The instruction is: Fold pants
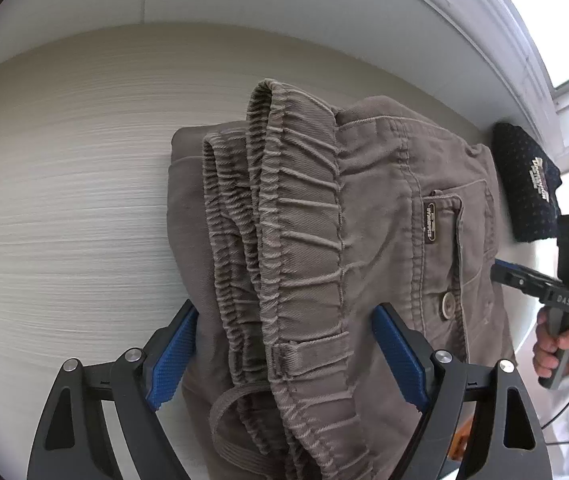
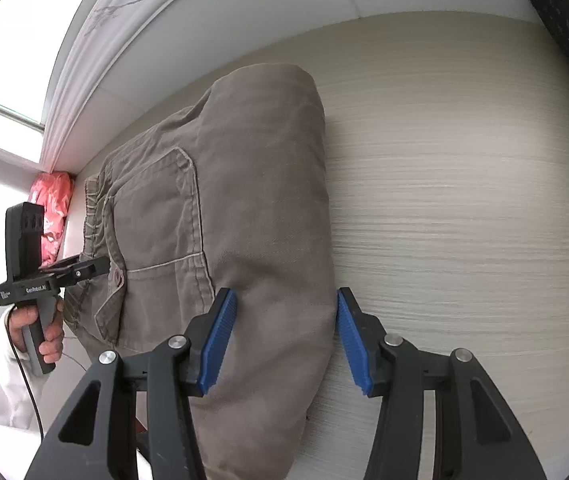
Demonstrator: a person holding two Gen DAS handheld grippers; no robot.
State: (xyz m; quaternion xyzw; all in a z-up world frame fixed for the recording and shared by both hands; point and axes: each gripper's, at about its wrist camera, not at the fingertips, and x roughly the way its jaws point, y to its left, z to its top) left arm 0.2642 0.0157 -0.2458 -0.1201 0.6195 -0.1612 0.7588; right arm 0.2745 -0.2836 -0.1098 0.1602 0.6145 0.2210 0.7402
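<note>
Grey-brown pants [image 1: 324, 240] lie folded into a compact bundle on a pale wood-grain table [image 1: 64, 200]. In the left wrist view the elastic waistband [image 1: 284, 208] faces me, and my left gripper [image 1: 284, 352] is open with its blue pads either side of the waistband end. In the right wrist view the pants [image 2: 224, 208] show a back pocket and a rounded fold. My right gripper [image 2: 286, 336] is open, its pads astride the folded edge. Each gripper shows in the other's view: the right one [image 1: 524, 280], the left one [image 2: 72, 270].
A dark navy dotted garment [image 1: 524, 184] lies at the far end by the wall. A pink item [image 2: 52, 208] sits in the corner under the window. A white wall borders the table [image 2: 464, 200]. The person's hands hold both handles.
</note>
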